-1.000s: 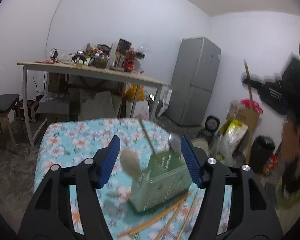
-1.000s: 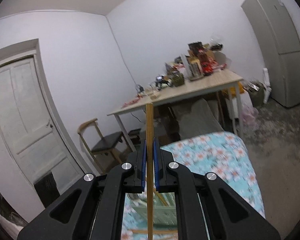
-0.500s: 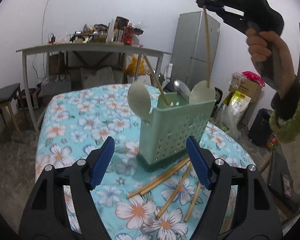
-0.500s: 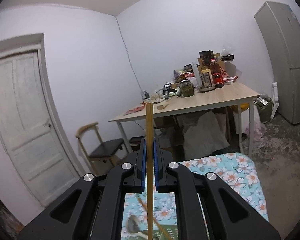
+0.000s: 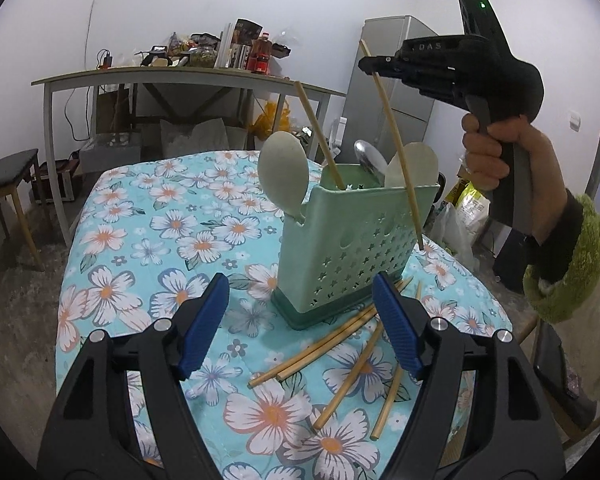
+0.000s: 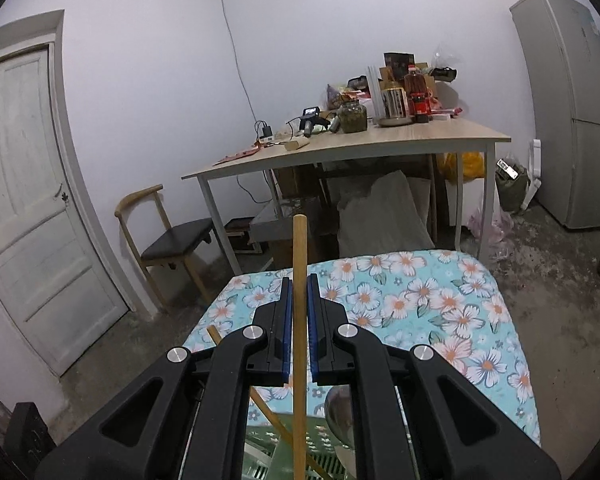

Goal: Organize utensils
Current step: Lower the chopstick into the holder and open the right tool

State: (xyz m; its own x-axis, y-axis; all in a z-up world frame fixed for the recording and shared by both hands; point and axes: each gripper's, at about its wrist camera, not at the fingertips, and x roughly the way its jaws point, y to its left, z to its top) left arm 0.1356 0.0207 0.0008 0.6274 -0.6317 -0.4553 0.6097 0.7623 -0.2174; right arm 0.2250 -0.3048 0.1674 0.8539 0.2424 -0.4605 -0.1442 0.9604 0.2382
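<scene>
R claw (image 5: 374, 66) pinches a chopstick (image 5: 396, 148), now lowered beside the green caddy (image 5: 352, 248), tip outside its near wall, not in yet. L claw (image 5: 300, 320), spread and empty, has dropped near the caddy's base by loose chopsticks (image 5: 340, 356) on the table (image 5: 140, 240).

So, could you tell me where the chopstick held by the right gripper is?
In the left wrist view, the chopstick hangs from the right gripper, upper right, its tip low beside the green holder.
</scene>
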